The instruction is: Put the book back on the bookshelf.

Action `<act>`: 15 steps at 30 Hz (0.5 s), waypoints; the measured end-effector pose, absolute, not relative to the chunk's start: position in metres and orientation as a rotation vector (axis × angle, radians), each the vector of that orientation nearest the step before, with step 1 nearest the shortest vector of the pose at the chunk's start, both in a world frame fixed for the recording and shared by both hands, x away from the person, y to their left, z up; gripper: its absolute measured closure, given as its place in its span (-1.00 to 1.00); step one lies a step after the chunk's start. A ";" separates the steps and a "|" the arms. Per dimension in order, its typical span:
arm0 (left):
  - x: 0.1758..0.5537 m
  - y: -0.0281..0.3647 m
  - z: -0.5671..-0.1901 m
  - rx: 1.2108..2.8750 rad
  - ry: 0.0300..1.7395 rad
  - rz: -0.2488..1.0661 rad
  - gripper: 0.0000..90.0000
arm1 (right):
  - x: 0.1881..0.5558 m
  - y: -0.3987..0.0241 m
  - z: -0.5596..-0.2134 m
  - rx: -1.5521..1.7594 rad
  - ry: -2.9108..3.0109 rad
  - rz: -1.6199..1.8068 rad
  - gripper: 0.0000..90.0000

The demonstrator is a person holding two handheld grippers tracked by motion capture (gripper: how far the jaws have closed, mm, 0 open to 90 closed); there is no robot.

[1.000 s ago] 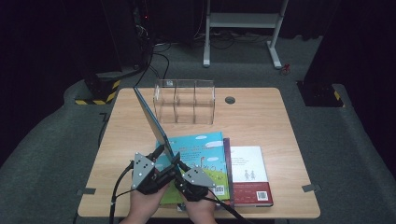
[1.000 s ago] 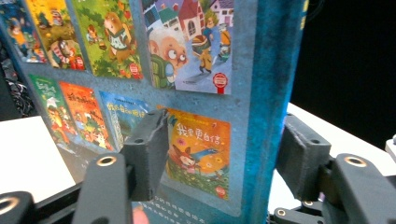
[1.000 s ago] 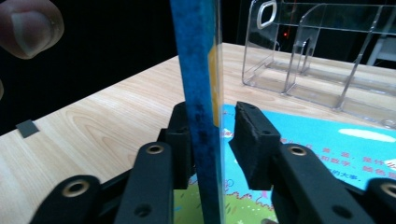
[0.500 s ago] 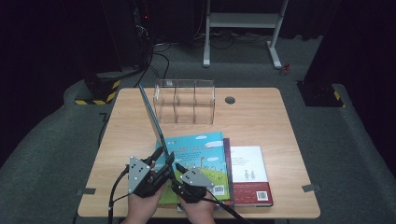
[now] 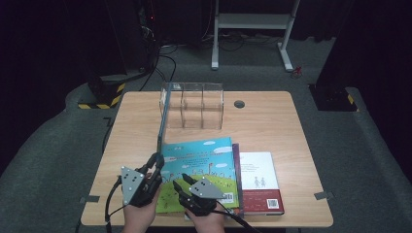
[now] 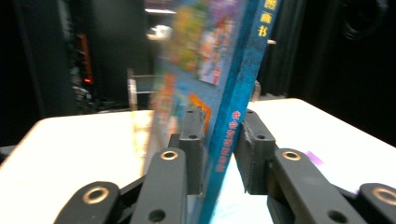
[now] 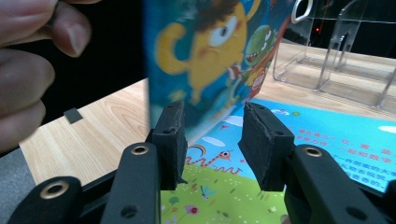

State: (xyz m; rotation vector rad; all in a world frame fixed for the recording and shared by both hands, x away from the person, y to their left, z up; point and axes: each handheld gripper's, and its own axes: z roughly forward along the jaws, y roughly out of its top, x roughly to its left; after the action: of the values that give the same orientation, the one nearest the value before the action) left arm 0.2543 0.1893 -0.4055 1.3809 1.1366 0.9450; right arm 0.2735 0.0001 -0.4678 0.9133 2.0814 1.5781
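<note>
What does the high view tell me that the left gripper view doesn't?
High view: two books lie flat on the table, a blue picture book and a red-and-white one. Left gripper view: the left gripper, its jaws just closing, presses both pads on the upright book near its spine lettering. Shared: that book, the clear rack behind it, the table.

- The left gripper (image 5: 156,162) sits at the near left of the table, jaws aimed toward the far side; they have just been closing and now press on both faces of an upright book (image 6: 219,93).
- The right gripper (image 5: 180,180) sits just beside it to the right, aimed far-left; its jaws have been widening and stand parted, pads touching nothing.
- Both hands reach in from the near edge.
</note>
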 end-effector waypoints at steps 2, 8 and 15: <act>0.254 0.195 -0.406 1.377 1.139 0.958 0.67 | 0.274 -0.002 -0.468 0.920 2.079 1.576 0.32; 0.253 0.203 -0.411 1.391 1.152 0.976 0.72 | 0.275 -0.009 -0.467 0.935 2.061 1.556 0.33; 0.254 0.219 -0.415 1.391 1.161 0.991 0.78 | 0.278 -0.025 -0.464 0.953 2.035 1.522 0.34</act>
State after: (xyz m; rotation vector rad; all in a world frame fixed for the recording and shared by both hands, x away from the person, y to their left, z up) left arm 0.2538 0.2191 -0.4148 1.3912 1.1613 0.9913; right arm 0.2783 -0.0248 -0.4644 0.9529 2.0345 1.5218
